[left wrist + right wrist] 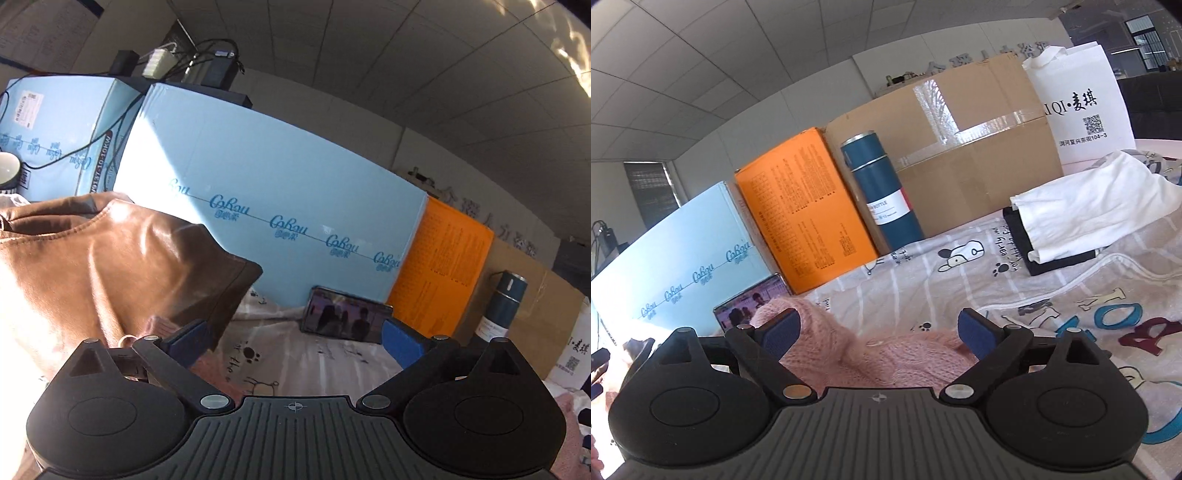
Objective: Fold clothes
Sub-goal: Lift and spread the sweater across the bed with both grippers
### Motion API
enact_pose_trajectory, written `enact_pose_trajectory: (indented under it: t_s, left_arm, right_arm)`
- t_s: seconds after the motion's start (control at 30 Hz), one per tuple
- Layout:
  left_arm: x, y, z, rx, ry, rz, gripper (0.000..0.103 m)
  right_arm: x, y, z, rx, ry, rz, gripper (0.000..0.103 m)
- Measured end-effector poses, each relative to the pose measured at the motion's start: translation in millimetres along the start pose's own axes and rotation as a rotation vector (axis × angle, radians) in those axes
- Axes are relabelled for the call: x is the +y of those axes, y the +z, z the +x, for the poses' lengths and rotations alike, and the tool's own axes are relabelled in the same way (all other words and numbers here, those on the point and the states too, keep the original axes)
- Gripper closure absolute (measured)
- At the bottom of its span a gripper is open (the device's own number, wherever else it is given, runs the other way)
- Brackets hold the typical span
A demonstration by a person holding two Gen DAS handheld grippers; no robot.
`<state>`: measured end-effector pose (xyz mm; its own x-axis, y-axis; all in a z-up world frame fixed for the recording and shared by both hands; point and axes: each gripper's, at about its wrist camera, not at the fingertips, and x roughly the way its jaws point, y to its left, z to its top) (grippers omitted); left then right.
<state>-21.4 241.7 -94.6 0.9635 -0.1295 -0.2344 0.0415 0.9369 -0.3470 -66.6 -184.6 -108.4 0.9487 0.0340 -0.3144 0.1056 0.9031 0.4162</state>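
Note:
A pink knitted sweater [857, 354] lies bunched on the printed sheet [960, 280], right under my right gripper [879, 332], which is open with a jaw on each side of the knit. My left gripper [295, 339] is open and empty above the sheet [306, 354]; a brown leather-like garment [110, 266] rises at its left, close to the left finger [192, 339]. A folded stack, a white garment [1100, 206] on a black one [1067, 258], lies at the right in the right wrist view.
Along the back stand a light blue box [277, 177], an orange box [801, 210], a teal bottle [882, 192], a cardboard box [971, 147] and a white bag [1082, 107]. A phone [343, 317] leans on the blue box.

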Motion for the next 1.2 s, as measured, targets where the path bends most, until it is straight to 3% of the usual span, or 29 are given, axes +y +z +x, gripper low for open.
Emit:
enact_pose_trajectory:
  t_s: [0.13, 0.3, 0.37, 0.4, 0.43, 0.53, 0.6, 0.87, 1.0, 1.2]
  left_arm:
    - [-13, -11, 19, 0.166, -0.062, 0.042, 0.002]
    - [-23, -30, 36, 0.293, -0.073, 0.075, 0.002]
    - [-23, -34, 40, 0.308, -0.059, 0.082, 0.002]
    - [-22, -35, 41, 0.313, -0.053, 0.080, 0.003]
    - [-22, -35, 41, 0.315, -0.055, 0.081, 0.003]
    - [-23, -37, 41, 0.321, -0.064, 0.087, 0.003]
    - [-26, -39, 40, 0.324, -0.083, 0.099, 0.003]
    - [-37, -43, 37, 0.329, -0.143, 0.146, 0.004]
    - [-40, -44, 37, 0.334, -0.148, 0.158, 0.004]
    - [-40, -44, 38, 0.333, -0.107, 0.174, 0.003]
  right_arm:
    - [-6, 2, 19, 0.117, -0.075, -0.015, 0.008]
    - [-5, -7, 40, 0.243, -0.081, -0.056, 0.010]
    - [0, -12, 42, 0.251, -0.094, -0.091, 0.018]
    - [3, -14, 42, 0.250, -0.100, -0.110, 0.032]
    - [5, -16, 42, 0.246, -0.106, -0.130, 0.046]
    - [8, -17, 38, 0.223, -0.082, -0.155, 0.073]
    - [11, -14, 33, 0.196, -0.058, -0.166, 0.082]
    - [40, 33, 11, -0.023, 0.033, -0.204, 0.087]
    - [49, 58, 8, -0.163, -0.019, -0.228, 0.091]
    - [23, 53, 24, -0.112, -0.132, -0.202, 0.091]
